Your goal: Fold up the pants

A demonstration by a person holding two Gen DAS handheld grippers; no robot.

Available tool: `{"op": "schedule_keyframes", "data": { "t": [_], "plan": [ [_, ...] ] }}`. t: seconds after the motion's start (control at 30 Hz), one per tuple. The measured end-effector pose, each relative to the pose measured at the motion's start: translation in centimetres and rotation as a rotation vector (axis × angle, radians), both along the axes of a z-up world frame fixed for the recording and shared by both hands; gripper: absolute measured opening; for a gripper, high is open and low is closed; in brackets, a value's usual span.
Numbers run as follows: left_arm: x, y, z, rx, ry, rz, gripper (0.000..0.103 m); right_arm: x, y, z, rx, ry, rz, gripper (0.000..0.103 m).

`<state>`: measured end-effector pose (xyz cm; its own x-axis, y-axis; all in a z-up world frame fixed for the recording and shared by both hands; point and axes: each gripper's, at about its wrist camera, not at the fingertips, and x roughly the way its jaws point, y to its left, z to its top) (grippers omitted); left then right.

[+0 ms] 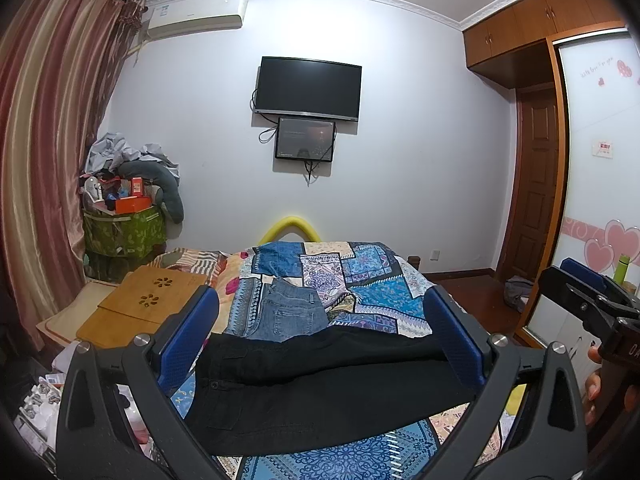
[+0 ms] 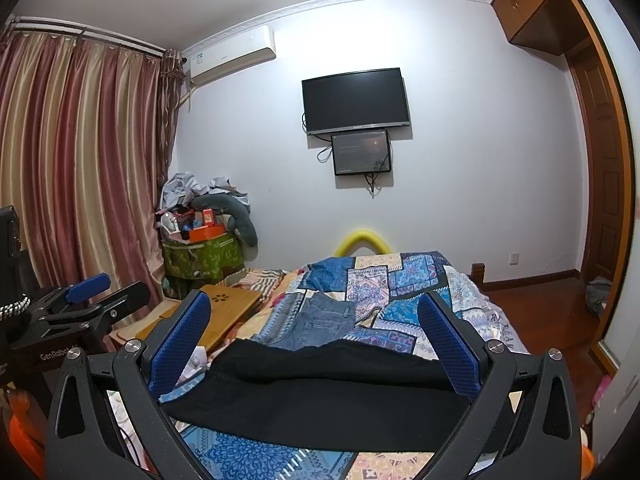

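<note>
Black pants (image 1: pixel 320 392) lie across the near end of the bed, folded lengthwise, waist with button at the left; they also show in the right wrist view (image 2: pixel 320 396). My left gripper (image 1: pixel 320 320) is open, held above the pants, touching nothing. My right gripper (image 2: pixel 314 322) is open too, above the pants. Each gripper shows in the other's view: the right one at the right edge (image 1: pixel 588 300), the left one at the left edge (image 2: pixel 92 300). Folded blue jeans (image 1: pixel 288 312) lie just beyond the black pants, also in the right wrist view (image 2: pixel 316 322).
A patchwork quilt (image 1: pixel 360 276) covers the bed. A wooden lap desk (image 1: pixel 140 304) lies at the bed's left side. A green bin piled with clutter (image 1: pixel 124 224) stands by the curtain. A TV (image 1: pixel 308 88) hangs on the far wall. A wardrobe (image 1: pixel 592 160) stands right.
</note>
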<state>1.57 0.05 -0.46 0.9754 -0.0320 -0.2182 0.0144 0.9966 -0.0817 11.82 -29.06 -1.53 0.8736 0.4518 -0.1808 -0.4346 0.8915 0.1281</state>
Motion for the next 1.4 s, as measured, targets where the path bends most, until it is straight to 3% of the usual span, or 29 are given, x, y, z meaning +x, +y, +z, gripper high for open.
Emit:
{"op": "schedule_keyframes", "data": {
  "t": [0.97, 1.4],
  "plan": [
    [0.7, -0.3, -0.2, 0.006, 0.010, 0.013, 0.103, 0.8, -0.3, -0.5, 0.000, 0.022, -0.008, 0.103],
    [6.6, 1.4, -1.9, 0.010, 0.071, 0.048, 0.103, 5.3, -0.2, -2.4, -0.034, 0.098, -0.030, 0.103]
  ]
}}
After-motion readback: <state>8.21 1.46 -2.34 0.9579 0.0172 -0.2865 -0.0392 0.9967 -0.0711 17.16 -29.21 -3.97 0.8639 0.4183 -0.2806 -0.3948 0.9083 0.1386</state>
